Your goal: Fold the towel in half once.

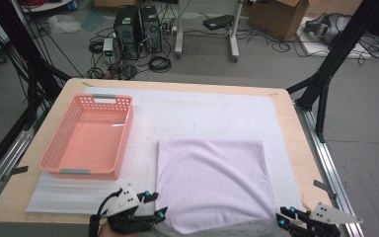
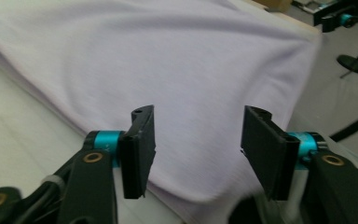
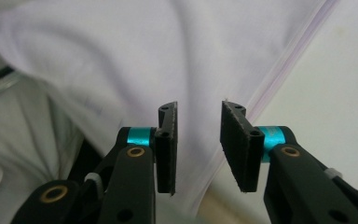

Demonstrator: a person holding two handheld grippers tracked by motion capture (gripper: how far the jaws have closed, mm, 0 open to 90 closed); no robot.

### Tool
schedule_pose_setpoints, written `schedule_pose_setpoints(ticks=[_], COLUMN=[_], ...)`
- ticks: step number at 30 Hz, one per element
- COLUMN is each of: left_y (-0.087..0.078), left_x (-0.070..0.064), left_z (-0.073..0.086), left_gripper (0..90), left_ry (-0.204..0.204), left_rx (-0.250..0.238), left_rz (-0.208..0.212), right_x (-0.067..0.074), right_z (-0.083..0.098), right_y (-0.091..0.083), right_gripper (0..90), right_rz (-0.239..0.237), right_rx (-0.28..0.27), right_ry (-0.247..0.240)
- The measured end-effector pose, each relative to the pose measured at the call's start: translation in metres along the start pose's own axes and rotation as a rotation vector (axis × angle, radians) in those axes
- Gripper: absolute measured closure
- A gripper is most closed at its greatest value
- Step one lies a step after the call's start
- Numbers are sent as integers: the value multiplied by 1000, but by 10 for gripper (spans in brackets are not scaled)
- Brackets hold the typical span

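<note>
Cloth (image 1: pixel 212 182): a pale lilac cloth is laid flat on the white mat, at the near middle of the desk, with its near edge hanging a little over the mat's front.
Left fingers (image 2: pixel 140 149): they are spread apart, and nothing is pressed between them; in the left gripper view the cloth's near edge is seen just beyond and below the gap.
Left gripper (image 1: pixel 150 206): it is held at the cloth's near left corner, just beside the fabric, with its jaws turned toward the cloth; the grey three-cornered plate is seen on top.
Right fingers (image 3: pixel 235 140): they are parted by a narrower gap and are released; the cloth is seen through the gap, and its hemmed edge is seen running diagonally past the right finger.
Right gripper (image 1: pixel 288 217): it is held at the cloth's near right corner, close to the desk's front edge.
Mat (image 1: pixel 217 111): a white sheet is spread over most of the desk under the cloth.
Basket (image 1: pixel 64 143): a pink plastic basket is set on the mat's left part, well apart from the cloth.
Desk (image 1: pixel 296 143): a light wooden top is seen around the mat.
</note>
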State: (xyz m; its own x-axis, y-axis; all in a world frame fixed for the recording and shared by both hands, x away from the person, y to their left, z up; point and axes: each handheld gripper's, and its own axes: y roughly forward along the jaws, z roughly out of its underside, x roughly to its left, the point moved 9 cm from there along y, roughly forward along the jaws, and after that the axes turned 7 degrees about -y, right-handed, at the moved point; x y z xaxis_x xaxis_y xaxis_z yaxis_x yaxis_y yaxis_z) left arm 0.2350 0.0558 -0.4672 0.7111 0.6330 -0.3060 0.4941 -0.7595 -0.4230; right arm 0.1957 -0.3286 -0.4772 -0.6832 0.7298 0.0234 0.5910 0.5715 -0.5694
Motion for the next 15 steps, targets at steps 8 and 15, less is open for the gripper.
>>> schedule_pose_setpoints(ticks=[8,15], left_y=[34,67], left_x=[46,77], left_z=[-38,-49], left_gripper=[397,381], left_ry=[-38,-47], left_rx=[-9,33], left_rz=[-81,-144], right_x=[-59,-102], right_z=[-41,-60], right_y=[45,104], right_gripper=[608,627], right_rz=[131,214], right_rx=[-27,60], right_ry=[65,85])
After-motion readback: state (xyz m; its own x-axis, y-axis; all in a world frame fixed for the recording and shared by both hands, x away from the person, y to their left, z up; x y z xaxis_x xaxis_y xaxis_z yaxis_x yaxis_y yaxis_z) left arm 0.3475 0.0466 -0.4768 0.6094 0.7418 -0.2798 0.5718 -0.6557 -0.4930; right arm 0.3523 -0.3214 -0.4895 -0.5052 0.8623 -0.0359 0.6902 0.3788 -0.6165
